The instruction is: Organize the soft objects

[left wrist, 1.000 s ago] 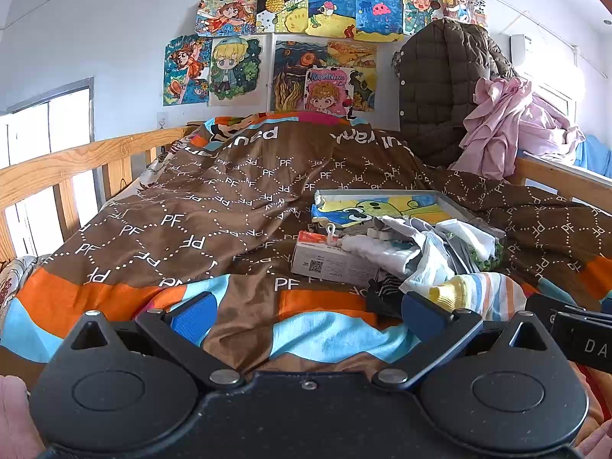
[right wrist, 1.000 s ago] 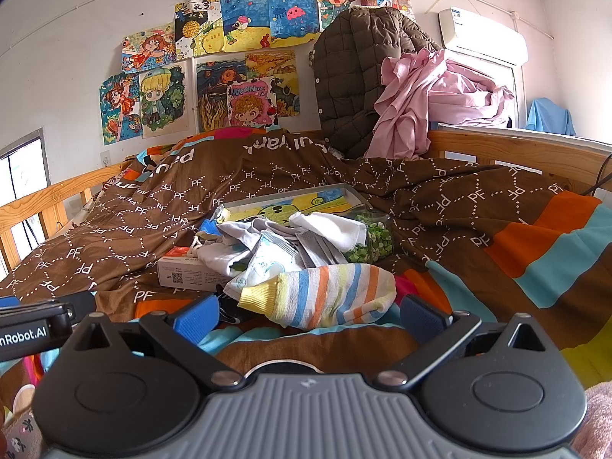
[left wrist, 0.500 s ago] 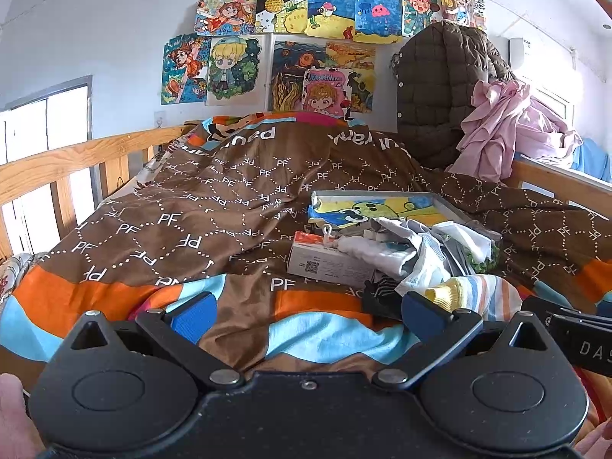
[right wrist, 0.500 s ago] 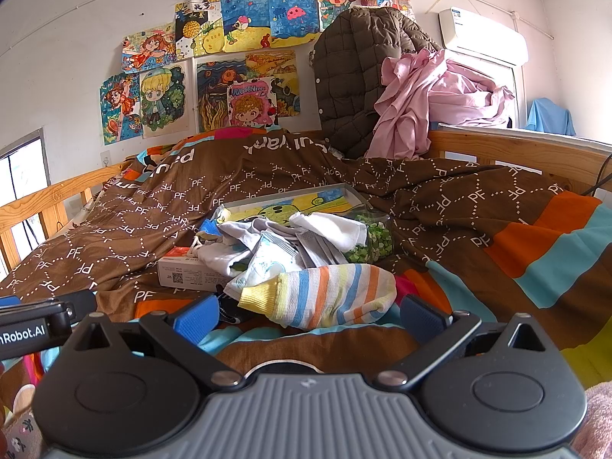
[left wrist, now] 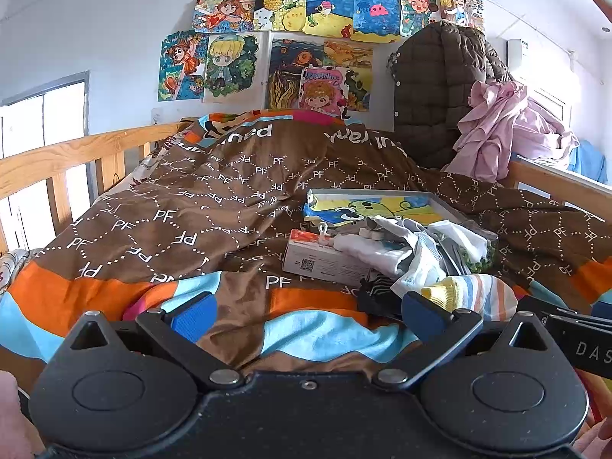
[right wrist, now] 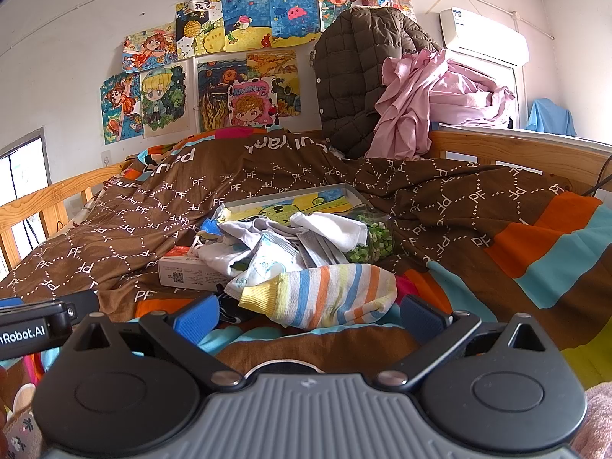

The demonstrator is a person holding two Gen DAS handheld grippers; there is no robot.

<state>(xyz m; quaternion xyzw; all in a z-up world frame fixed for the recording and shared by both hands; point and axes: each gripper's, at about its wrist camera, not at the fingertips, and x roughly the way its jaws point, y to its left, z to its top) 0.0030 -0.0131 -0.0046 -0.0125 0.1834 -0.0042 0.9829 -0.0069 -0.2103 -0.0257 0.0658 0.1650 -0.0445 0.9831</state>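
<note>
A striped sock [right wrist: 321, 294] with a yellow cuff lies on the brown quilt [right wrist: 160, 222], nearest my right gripper [right wrist: 310, 311], which stands open just short of it with nothing held. Behind the sock is a heap of white and grey cloths [right wrist: 275, 241] over a white carton [right wrist: 187, 271] and a flat picture box [right wrist: 294, 202]. In the left wrist view the same striped sock [left wrist: 470, 294] sits at the right, beside the right fingertip. My left gripper [left wrist: 308, 315] is open over the quilt [left wrist: 183, 206], empty.
A bag of green bits [right wrist: 373, 241] rests by the cloths. A dark quilted jacket [right wrist: 359, 76] and pink clothes [right wrist: 432, 91] hang at the bed's far right corner. Wooden rails [left wrist: 57, 160] line both sides. Drawings [left wrist: 306, 38] cover the wall.
The left wrist view has shifted slightly, so the pile sits a little further left in it. The right gripper and the sock have not moved.
</note>
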